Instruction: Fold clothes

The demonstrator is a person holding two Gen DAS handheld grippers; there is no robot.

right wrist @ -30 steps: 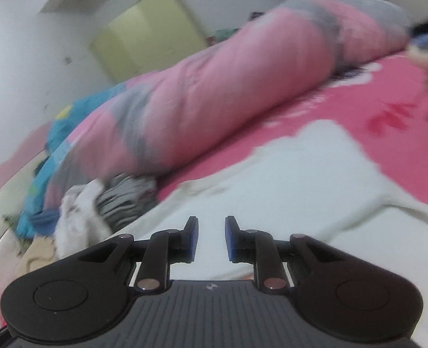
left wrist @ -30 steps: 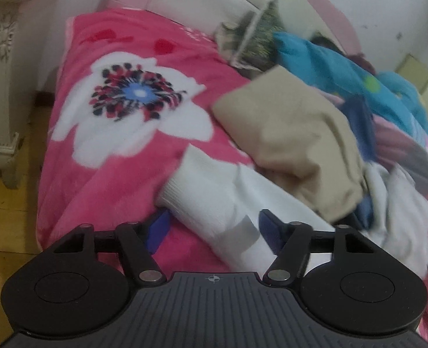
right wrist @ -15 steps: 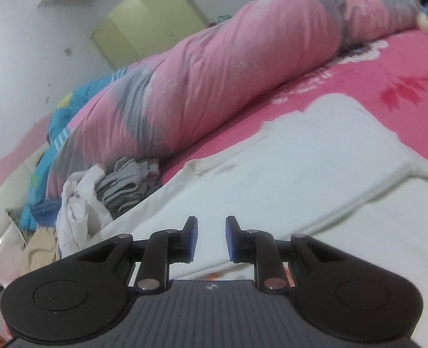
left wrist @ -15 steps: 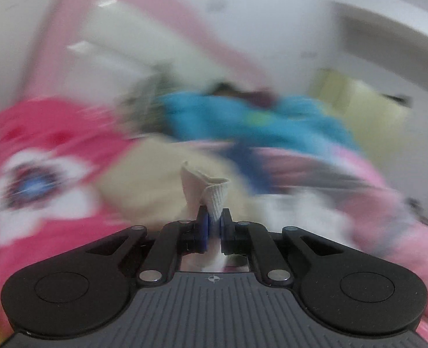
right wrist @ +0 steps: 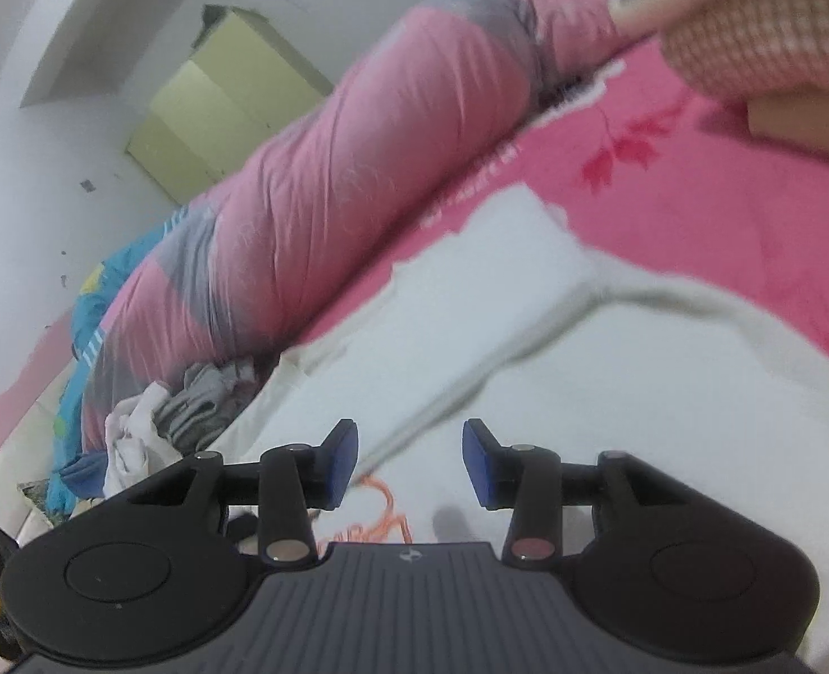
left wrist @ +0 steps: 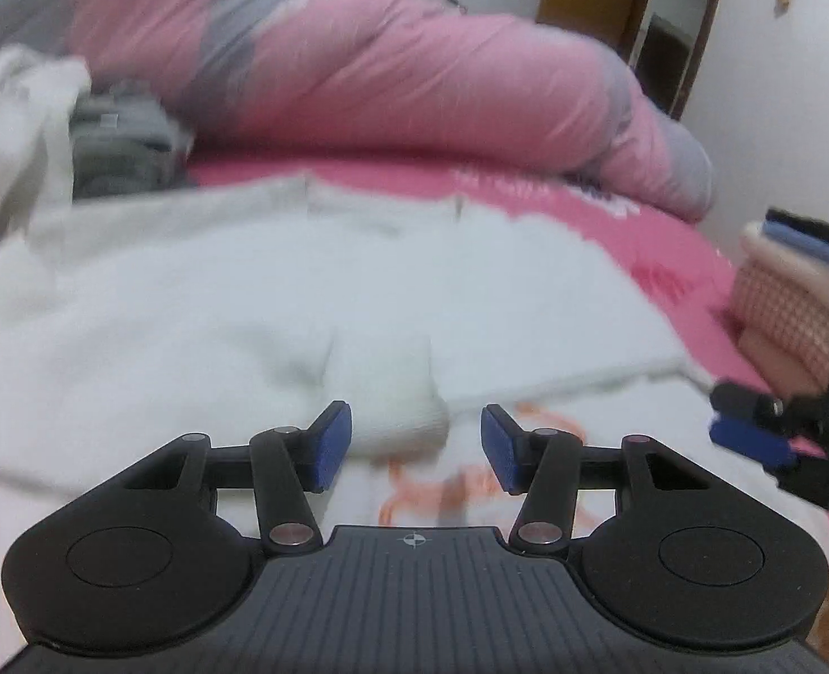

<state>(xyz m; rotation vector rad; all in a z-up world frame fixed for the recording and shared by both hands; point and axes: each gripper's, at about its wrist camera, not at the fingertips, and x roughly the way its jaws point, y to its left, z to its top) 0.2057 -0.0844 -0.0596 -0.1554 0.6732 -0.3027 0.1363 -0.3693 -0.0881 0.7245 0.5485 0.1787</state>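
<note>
Left gripper (left wrist: 416, 443), jaws spread wide, empty, above a white garment (left wrist: 279, 292) laid flat on the pink bedspread (left wrist: 628, 224). Sleeve cuff (left wrist: 400, 401) between the blue pads (left wrist: 330, 446). At 12 o'clock, rolled pink-grey quilt (left wrist: 414, 73); at 3 o'clock, right gripper (left wrist: 751, 427) and folded stack (left wrist: 796, 292); at 10 o'clock, grey clothing (left wrist: 117, 140).

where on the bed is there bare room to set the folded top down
Bare pink blanket lies between the white top, the rolled pink duvet and the folded stack. The far end is crowded: a heap of white and grey clothes sits against the duvet.
</note>
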